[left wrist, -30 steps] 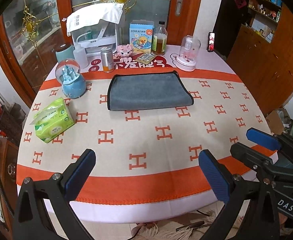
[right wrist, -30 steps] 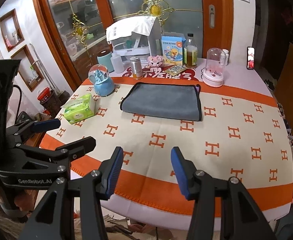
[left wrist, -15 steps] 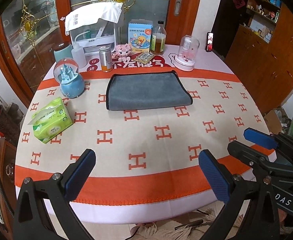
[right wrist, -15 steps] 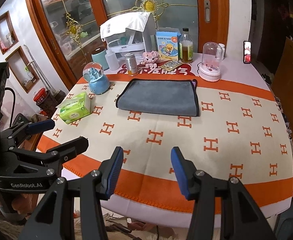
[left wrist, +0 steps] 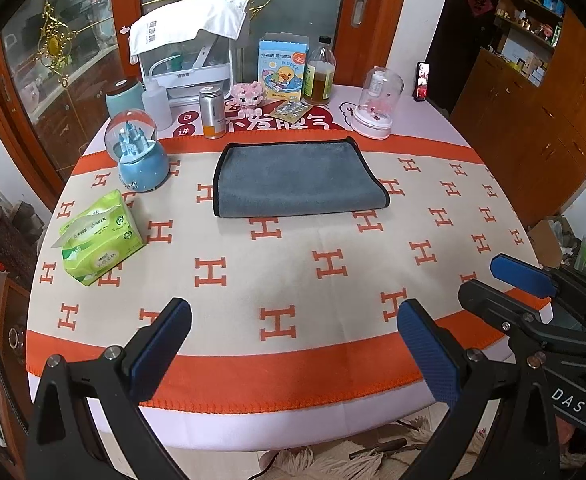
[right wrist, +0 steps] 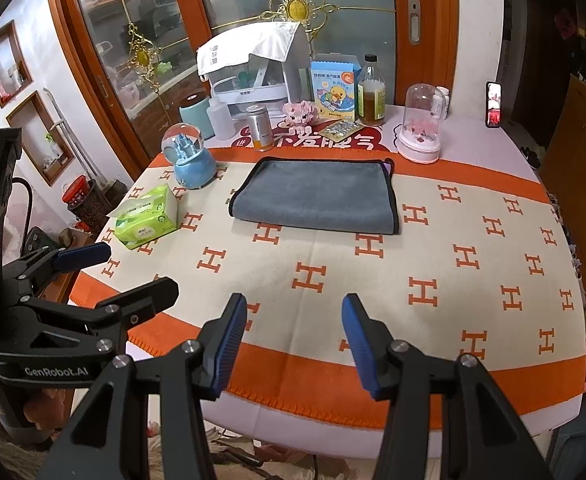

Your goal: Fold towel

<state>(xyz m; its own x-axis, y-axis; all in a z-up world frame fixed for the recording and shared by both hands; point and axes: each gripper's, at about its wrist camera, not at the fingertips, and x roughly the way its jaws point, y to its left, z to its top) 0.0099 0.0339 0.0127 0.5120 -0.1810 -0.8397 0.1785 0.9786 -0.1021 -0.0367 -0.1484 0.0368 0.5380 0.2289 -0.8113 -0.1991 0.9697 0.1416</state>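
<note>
A grey towel (left wrist: 297, 182) with a black edge lies folded flat on the far middle of the round table; it also shows in the right wrist view (right wrist: 317, 196). My left gripper (left wrist: 293, 344) is open and empty, hanging over the table's near edge, far from the towel. My right gripper (right wrist: 293, 340) is open and empty over the near orange border. In the left wrist view the right gripper (left wrist: 533, 304) shows at the right edge. In the right wrist view the left gripper (right wrist: 105, 276) shows at the left.
A green tissue pack (left wrist: 101, 236) and a blue snow globe (left wrist: 139, 152) stand left of the towel. Behind it are a metal can (left wrist: 211, 112), a bottle (left wrist: 320, 72), a glass dome (left wrist: 377, 108) and a white rack (left wrist: 189, 56). The tablecloth (left wrist: 293, 272) has orange H marks.
Both grippers have drawn slightly back and up from the table, so the towel looks a little farther away. The towel has not moved. Both jaws stay open.
</note>
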